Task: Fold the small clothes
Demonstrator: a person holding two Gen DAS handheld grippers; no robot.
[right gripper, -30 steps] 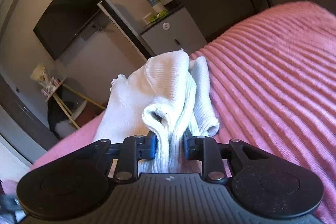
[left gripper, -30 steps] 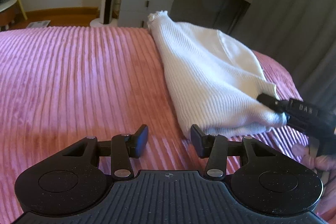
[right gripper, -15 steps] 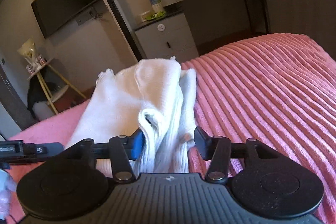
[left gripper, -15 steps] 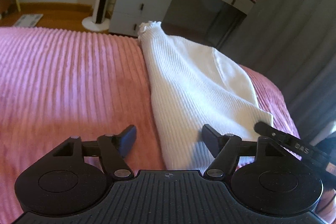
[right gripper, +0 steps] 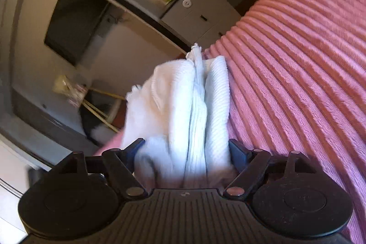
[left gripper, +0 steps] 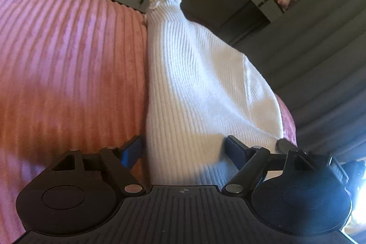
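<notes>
On the pink bed (left gripper: 68,65), folded white garment (left gripper: 201,84) lies between the jaws of both left gripper (left gripper: 184,148) and right gripper (right gripper: 186,150), each just opened wide, unclamped.

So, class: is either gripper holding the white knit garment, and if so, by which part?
Neither. Both the left gripper and right gripper have just been opening; the white knit garment's near end lies between unpressed pads.

Pink ribbed bedspread (left gripper: 68,65) under folded white knit (left gripper: 194,84)
</notes>
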